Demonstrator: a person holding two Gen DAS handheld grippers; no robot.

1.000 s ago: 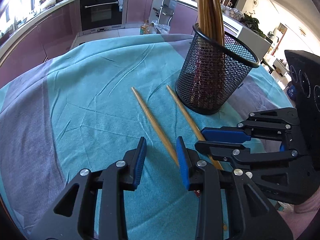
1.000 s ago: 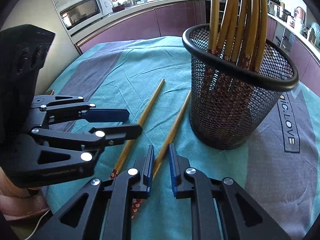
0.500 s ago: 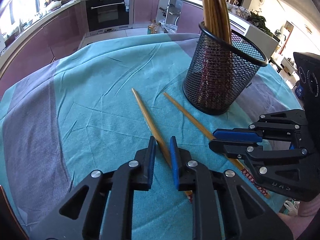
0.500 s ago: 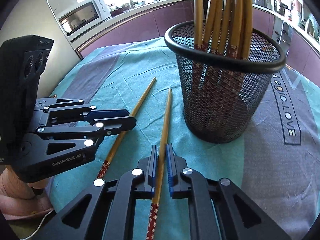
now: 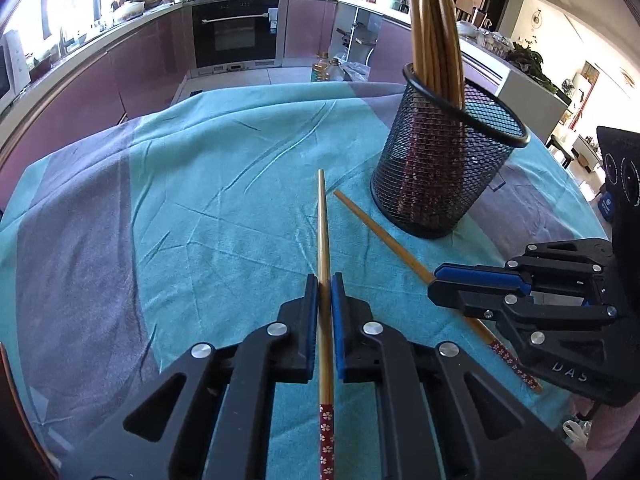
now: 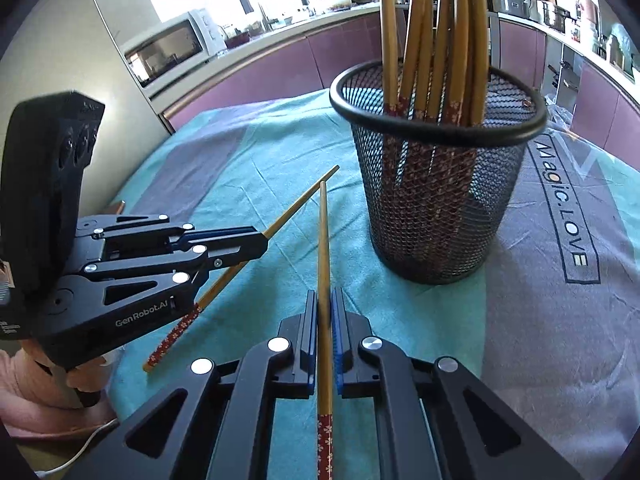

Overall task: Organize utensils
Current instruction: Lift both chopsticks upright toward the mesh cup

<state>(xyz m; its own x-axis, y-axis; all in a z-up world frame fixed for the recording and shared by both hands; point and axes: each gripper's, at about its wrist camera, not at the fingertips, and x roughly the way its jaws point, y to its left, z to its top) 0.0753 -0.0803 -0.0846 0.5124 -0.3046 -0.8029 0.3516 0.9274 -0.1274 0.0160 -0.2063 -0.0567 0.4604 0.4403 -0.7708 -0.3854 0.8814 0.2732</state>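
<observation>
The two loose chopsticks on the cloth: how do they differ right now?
Left chopstick is clamped in the left gripper; right chopstick in the right gripper. The right one lies nearer the mesh cup, the left farther. Their tips converge while the patterned ends spread apart. Both are bamboo-coloured with red flowered ends, gripped mid-shaft.

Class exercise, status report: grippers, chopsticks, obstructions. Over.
Left gripper shut on left chopstick. Right gripper shut on right chopstick. Mesh holder ahead, path unobstructed.
</observation>
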